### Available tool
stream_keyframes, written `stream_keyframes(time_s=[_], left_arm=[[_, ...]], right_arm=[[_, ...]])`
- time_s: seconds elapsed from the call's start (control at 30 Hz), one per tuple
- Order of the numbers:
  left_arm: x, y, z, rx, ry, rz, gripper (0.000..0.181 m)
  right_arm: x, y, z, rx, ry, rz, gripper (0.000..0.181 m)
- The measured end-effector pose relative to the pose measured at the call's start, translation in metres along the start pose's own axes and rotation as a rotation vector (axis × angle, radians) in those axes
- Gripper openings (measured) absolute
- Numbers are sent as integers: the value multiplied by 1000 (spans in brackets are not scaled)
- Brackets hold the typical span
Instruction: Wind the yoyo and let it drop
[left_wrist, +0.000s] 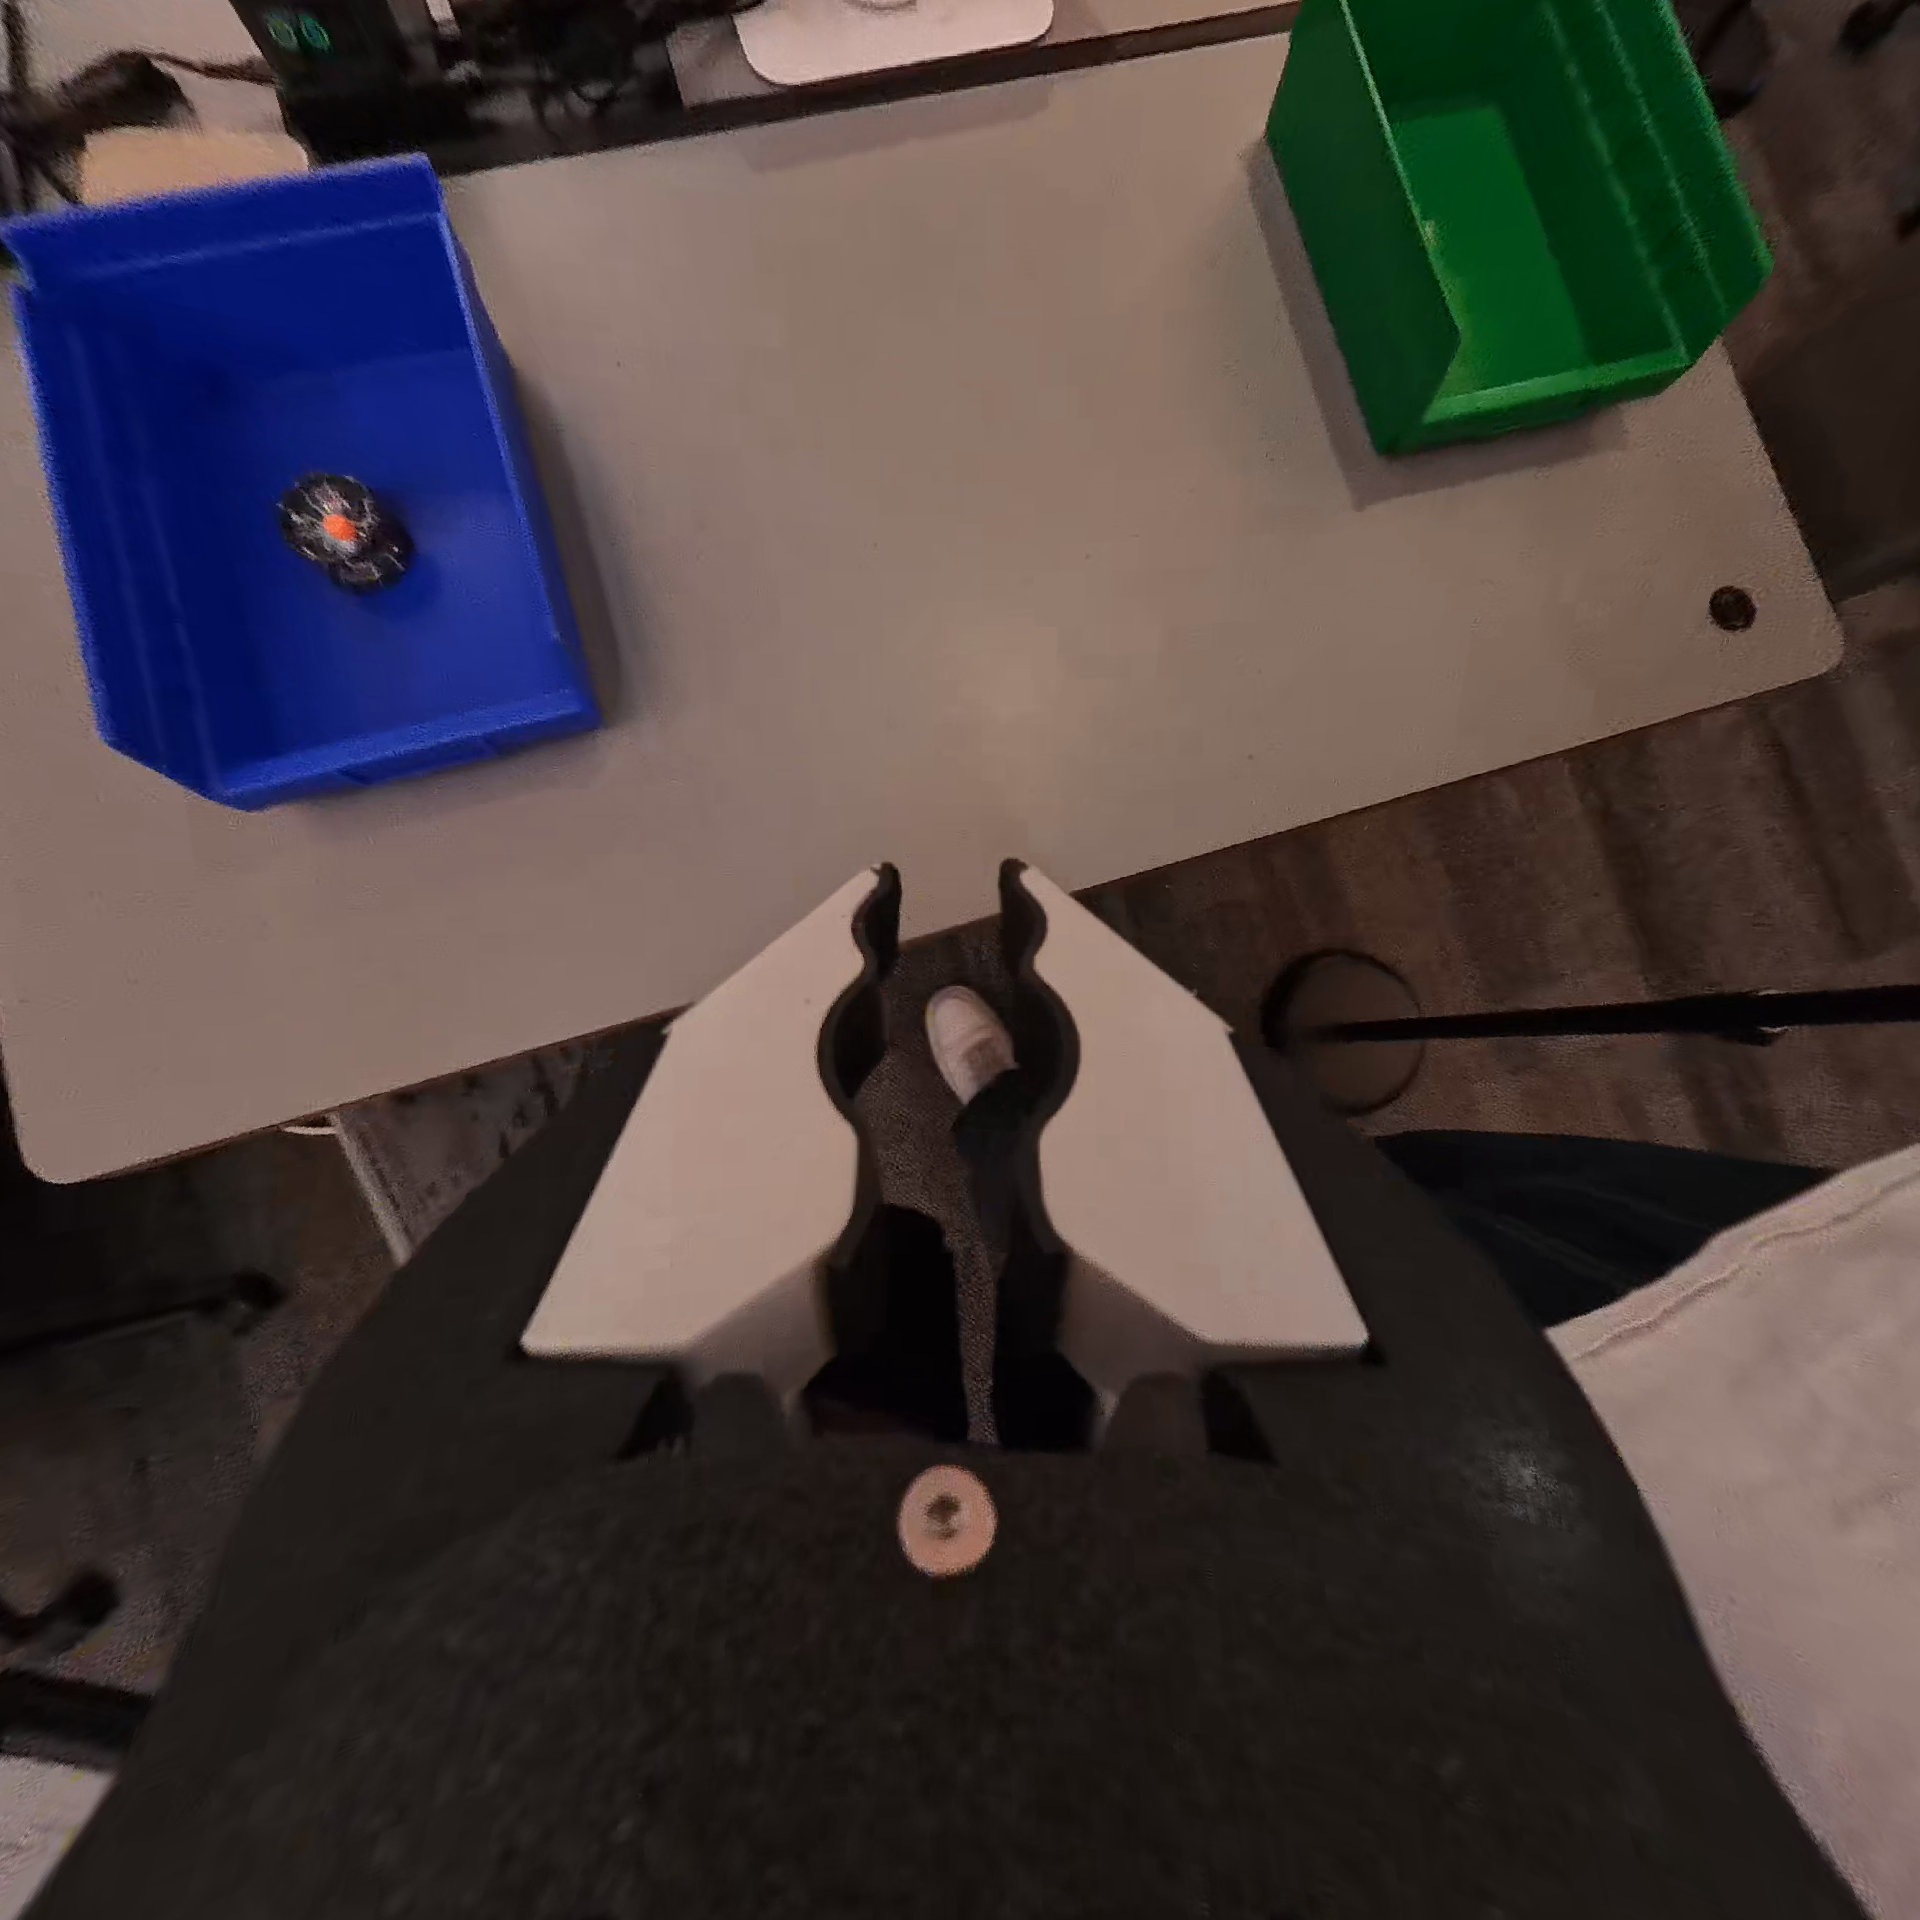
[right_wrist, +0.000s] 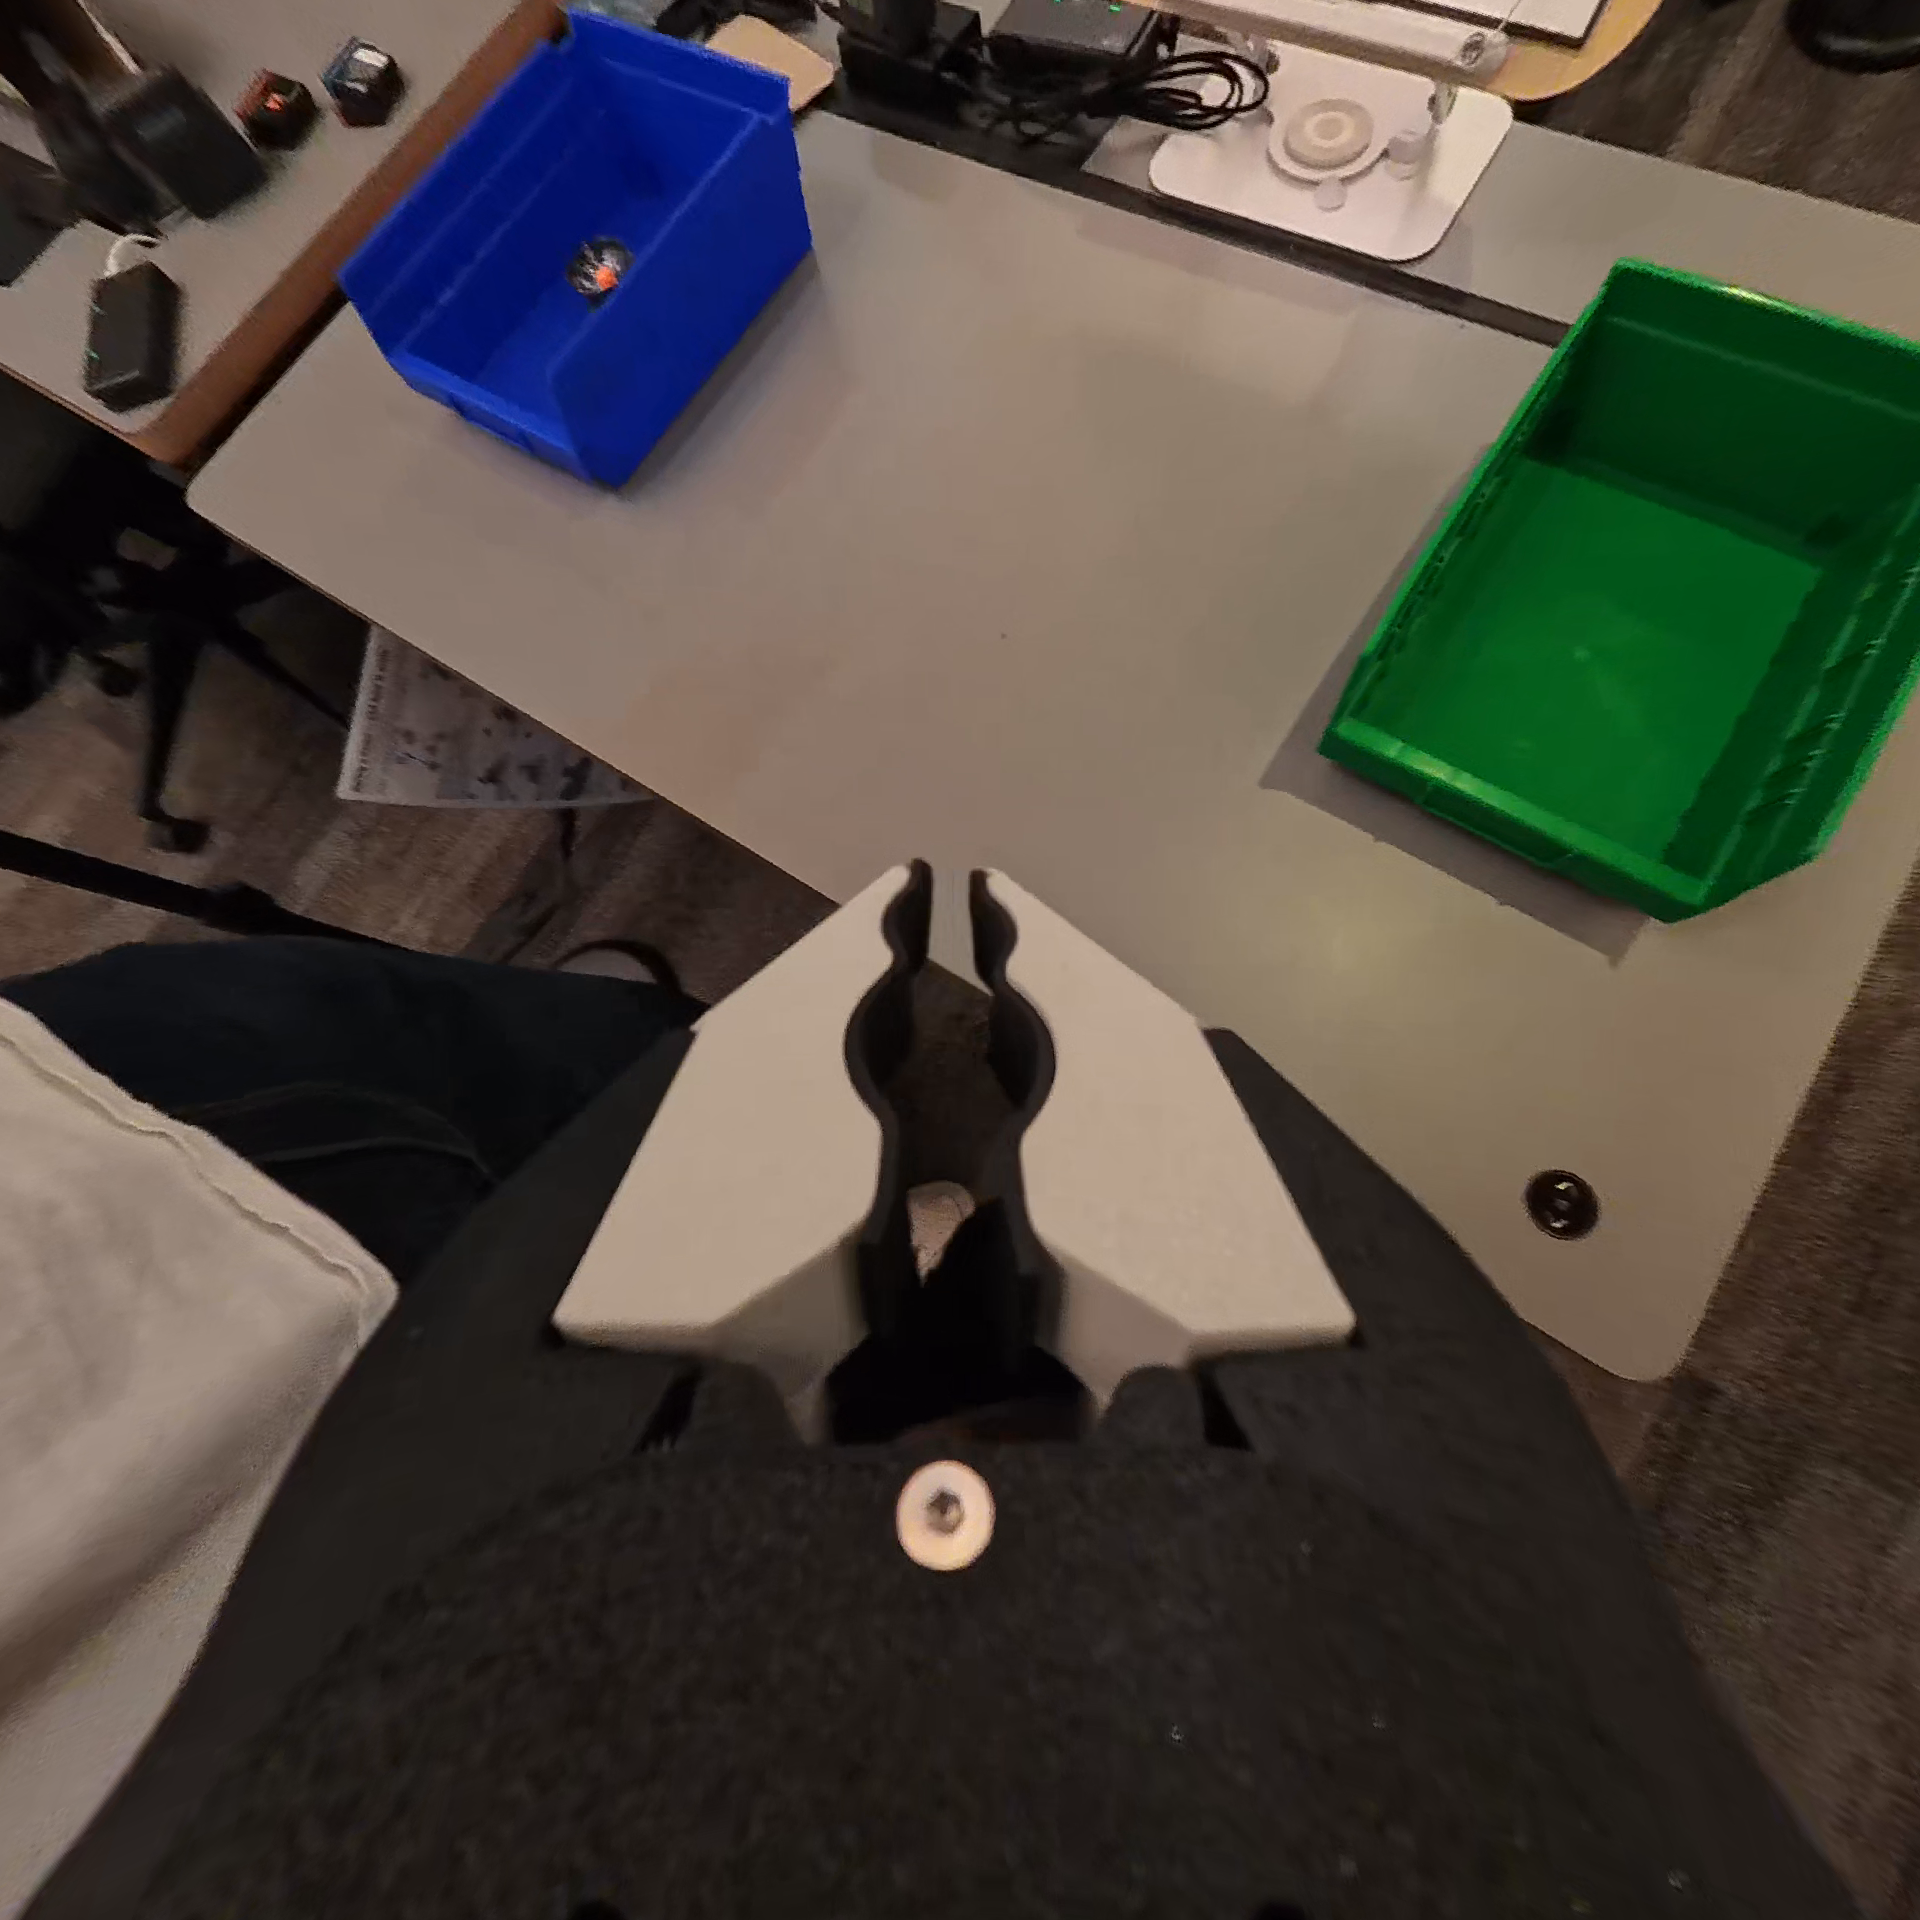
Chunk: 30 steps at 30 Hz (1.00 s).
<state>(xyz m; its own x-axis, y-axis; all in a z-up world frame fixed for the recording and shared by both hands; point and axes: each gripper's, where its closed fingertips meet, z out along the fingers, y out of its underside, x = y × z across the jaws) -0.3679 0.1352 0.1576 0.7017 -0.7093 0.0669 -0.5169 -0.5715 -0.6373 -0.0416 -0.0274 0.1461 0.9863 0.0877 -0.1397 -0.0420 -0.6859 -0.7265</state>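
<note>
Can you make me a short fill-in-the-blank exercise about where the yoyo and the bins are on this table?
1. The yoyo lies inside the ____ bin.
2. The green bin holds ____.
3. Both bins stand on a ____ table.
4. Neither the left gripper nor the right gripper is touching the ____.

Missing words: blue; nothing; grey; yoyo

1 yoyo (left_wrist: 343, 530), 2 bins: 1 blue (left_wrist: 135, 416), 1 green (left_wrist: 1507, 239); 1 table (left_wrist: 935, 520); 2 claws.
</note>
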Motion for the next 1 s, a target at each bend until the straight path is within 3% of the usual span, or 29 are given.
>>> stream_keyframes(time_s=[0.17, 0.27, 0.33, 0.4, 0.5, 0.7, 0.8, 0.9, 1.0], left_arm=[[-19, 0, 6, -21, -31, -10, 28], [-25, -13, 0, 31, -20, 13, 54], [-26, -17, -1, 35, -9, 34, 62], [-36, -18, 0, 28, -66, 67, 87], [-43, -17, 1, 39, -125, 135, 73], [-45, -4, 12, -58, -62, 89, 77], [-58, -3, 26, -133, -37, 86, 75], [-86, -8, 52, -232, 6, 57, 80], [-135, -25, 93, -264, -16, 79, 80]], right_arm=[[-19, 4, 1, 21, -199, 203, 14], [-12, -4, -4, 82, -179, 184, 18], [-8, -5, -4, 72, -181, 186, 34], [0, -9, -7, 89, -166, 223, 39], [10, -13, -8, 133, -112, 195, 46], [33, 8, 2, 33, 43, 128, 59], [38, 16, 4, -17, 79, 104, 57], [42, 18, 13, -44, 81, 151, 59], [40, 23, 32, -132, 44, 218, 64]])
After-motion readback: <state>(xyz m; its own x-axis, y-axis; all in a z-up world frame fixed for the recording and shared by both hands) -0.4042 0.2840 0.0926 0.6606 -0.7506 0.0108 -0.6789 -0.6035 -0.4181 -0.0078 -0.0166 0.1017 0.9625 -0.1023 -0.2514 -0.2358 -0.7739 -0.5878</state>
